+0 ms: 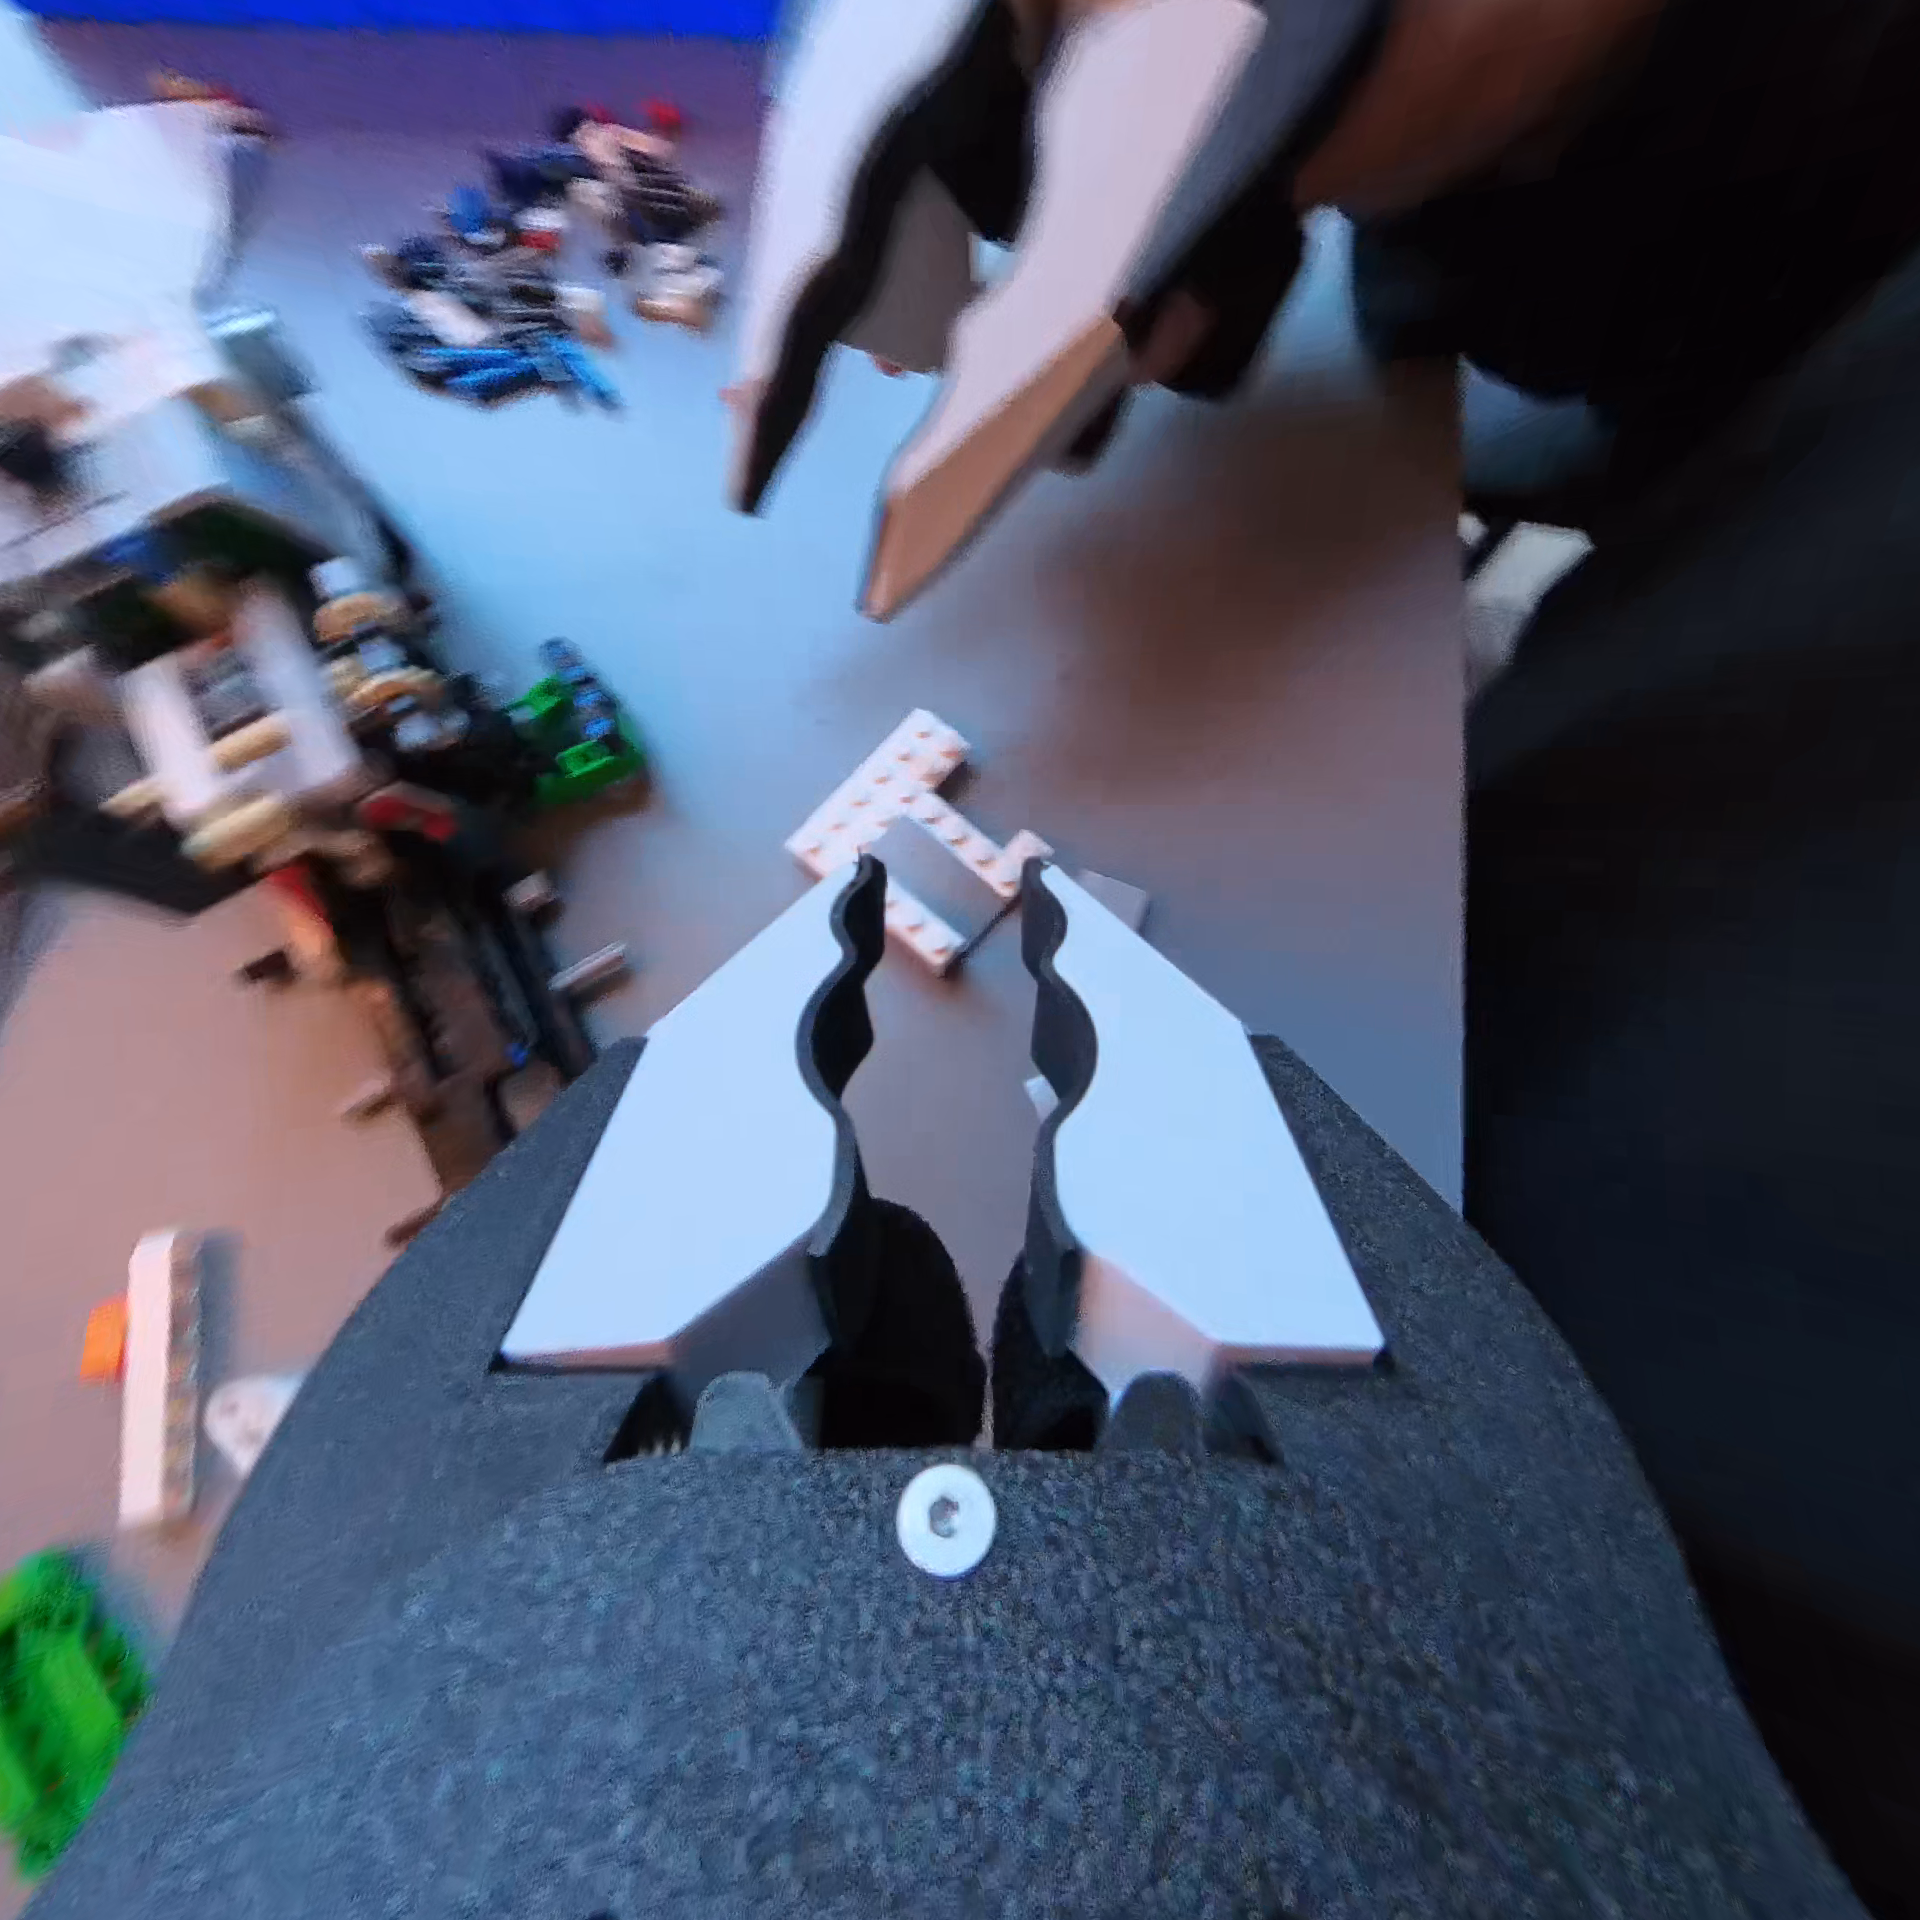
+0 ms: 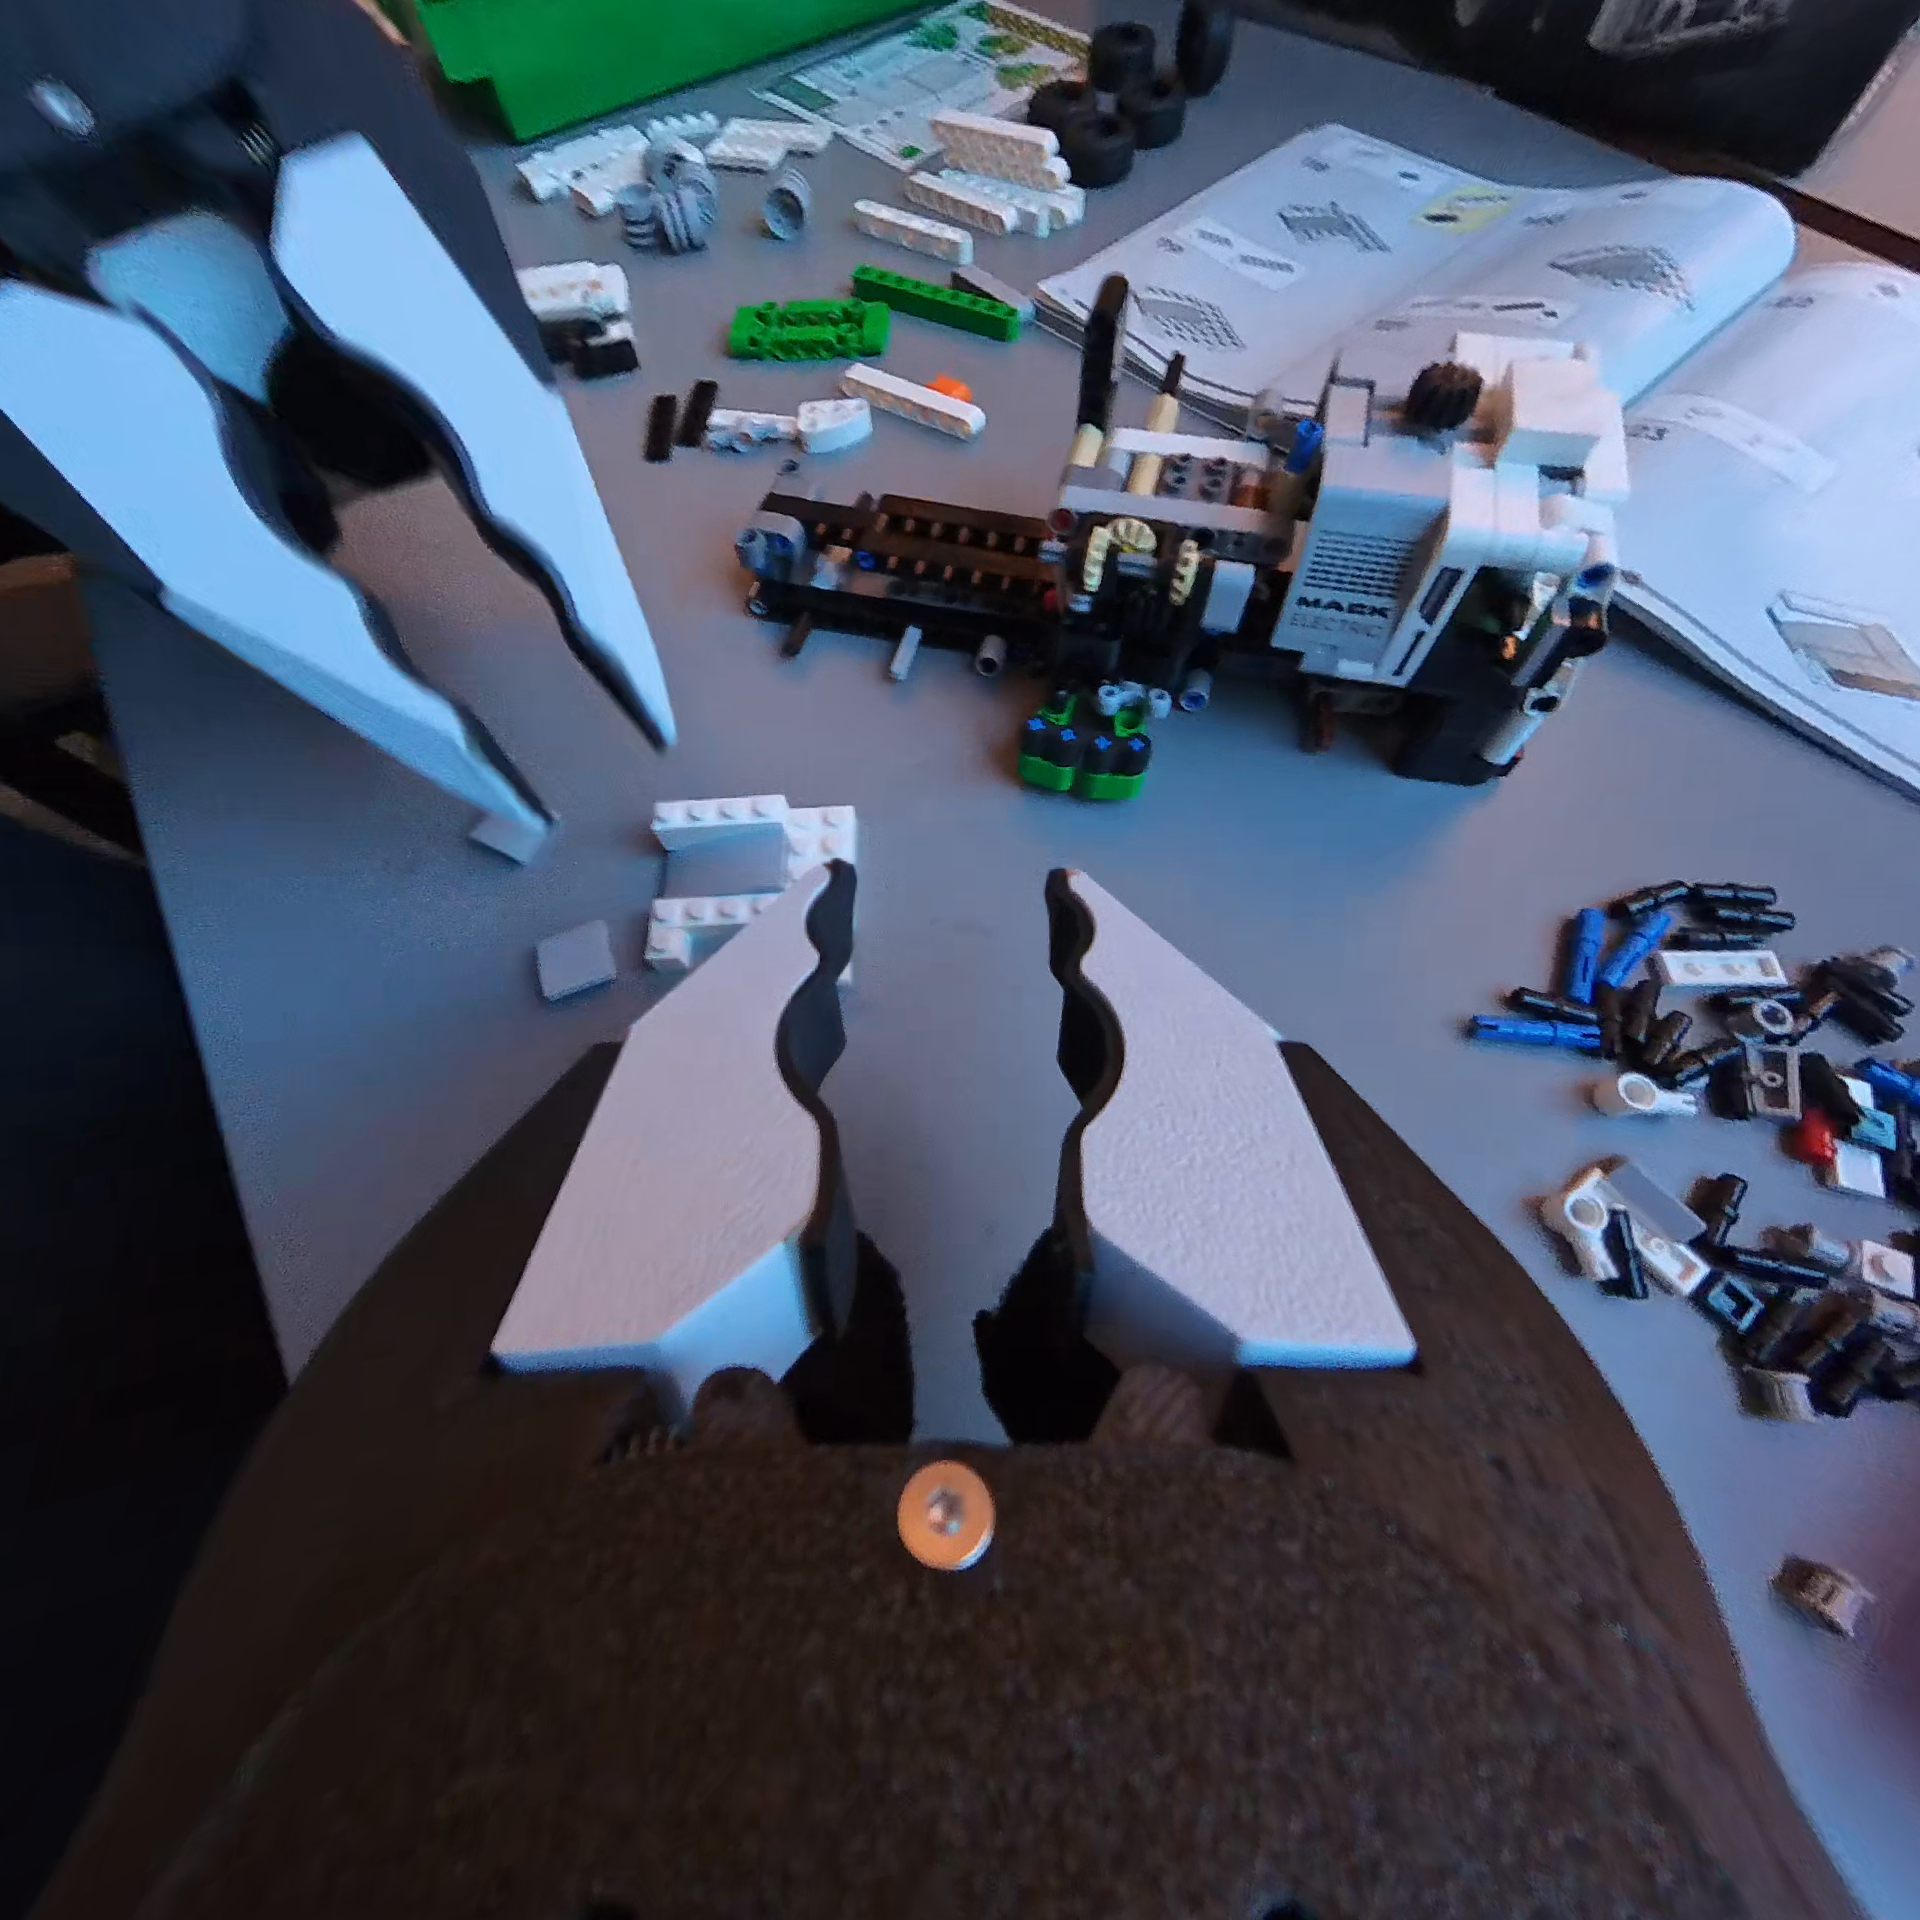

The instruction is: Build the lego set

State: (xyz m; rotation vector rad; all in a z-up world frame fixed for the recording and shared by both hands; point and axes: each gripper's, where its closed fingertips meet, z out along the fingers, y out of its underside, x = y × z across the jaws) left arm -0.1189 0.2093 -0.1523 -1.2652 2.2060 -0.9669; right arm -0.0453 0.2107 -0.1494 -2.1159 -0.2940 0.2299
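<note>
The left gripper (image 1: 951, 883) points forward and down with its jaws parted and nothing between them. The right gripper (image 2: 951, 894) is likewise spread and empty, angled downward. In the left wrist view the right gripper appears farther off, tilted steeply, its white fingers (image 1: 987, 457) apart.

Left gripper (image 1: 951, 878) gapes above the white plate assembly (image 1: 920, 821).

a hobby or office worktable: grey desk (image 2: 1299, 883) strewn with lego parts (image 2: 1745, 1122) and instruction booklets (image 2: 1558, 260).
</note>
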